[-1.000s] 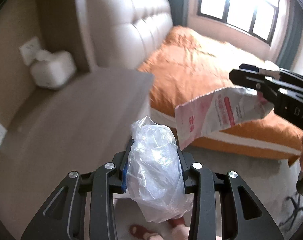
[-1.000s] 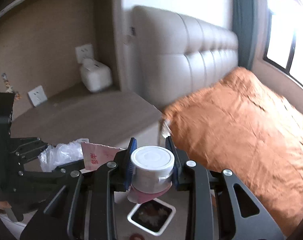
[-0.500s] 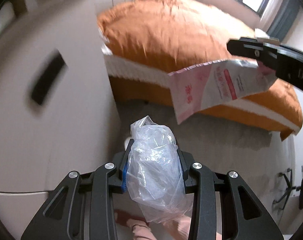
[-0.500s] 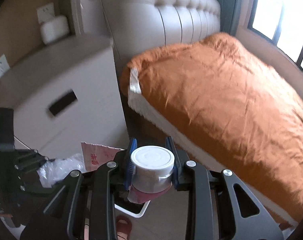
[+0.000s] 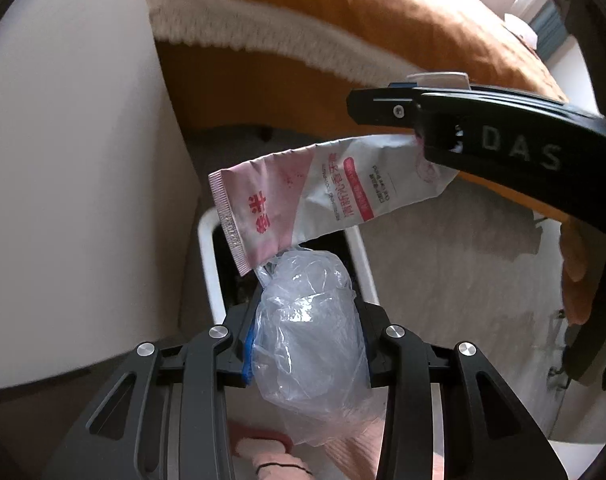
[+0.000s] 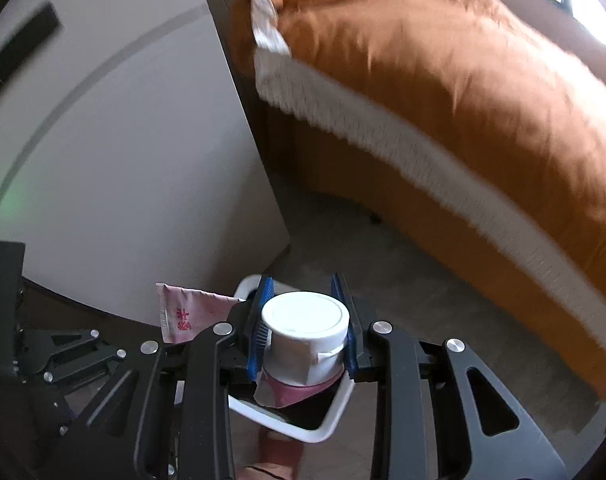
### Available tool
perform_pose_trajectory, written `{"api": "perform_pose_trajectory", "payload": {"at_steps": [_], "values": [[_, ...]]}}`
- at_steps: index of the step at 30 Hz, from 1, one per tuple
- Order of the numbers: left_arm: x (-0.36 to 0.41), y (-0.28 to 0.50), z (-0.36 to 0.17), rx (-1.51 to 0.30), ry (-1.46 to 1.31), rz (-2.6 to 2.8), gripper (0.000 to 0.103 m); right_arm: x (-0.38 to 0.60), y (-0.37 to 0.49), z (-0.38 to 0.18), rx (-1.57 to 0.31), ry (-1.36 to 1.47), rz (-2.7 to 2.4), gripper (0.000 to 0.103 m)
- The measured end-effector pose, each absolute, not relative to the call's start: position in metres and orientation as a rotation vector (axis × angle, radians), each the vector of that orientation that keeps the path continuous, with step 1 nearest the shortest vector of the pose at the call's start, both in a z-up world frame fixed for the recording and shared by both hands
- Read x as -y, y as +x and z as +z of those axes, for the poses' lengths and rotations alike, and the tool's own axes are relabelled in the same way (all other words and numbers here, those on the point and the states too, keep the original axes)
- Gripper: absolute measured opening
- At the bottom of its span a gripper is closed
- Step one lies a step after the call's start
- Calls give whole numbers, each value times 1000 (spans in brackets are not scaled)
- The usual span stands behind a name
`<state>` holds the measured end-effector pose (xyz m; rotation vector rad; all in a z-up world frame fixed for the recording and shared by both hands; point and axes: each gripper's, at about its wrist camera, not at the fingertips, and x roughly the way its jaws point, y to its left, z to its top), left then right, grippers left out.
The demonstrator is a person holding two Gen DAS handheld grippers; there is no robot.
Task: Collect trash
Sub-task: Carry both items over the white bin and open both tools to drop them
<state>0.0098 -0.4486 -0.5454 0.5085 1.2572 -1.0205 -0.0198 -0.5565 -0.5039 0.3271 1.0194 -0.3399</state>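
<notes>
While both fingers stay clamped, left on plastic bag (image 5: 307, 320), right on tube (image 6: 305, 340), nightstand top gone, bin (image 5: 207, 256) below.

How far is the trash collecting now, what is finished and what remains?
Done: both pieces are picked up. In hand: the left gripper clamps a crumpled plastic bag, the right gripper a pink tube by its white cap. Left: dropping both into the white bin just below.

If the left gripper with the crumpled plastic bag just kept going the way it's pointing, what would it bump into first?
Probably the white-rimmed trash bin on the floor: the left gripper, clamped on the plastic bag, points down at its dark opening. The pink tube held by the right gripper hangs close above, so depth is uncertain.
</notes>
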Motion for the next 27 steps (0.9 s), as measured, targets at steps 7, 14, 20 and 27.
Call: {"api": "perform_pose_trajectory", "payload": {"at_steps": [7,14,20,27], "values": [[460,6,-611,-1292,521,-1052,42,551,-16,-552,-1036,296,-364,32],[473,10,-639,-1324,486,-1019,98,547,-17,-574,-1041,238,-378,32],[464,16,-635,-1316,448,-1017,98,537,-11,-588,-1036,186,-310,98],[453,16,-635,-1300,517,-1018,98,529,-7,-589,-1047,144,-297,98]]}}
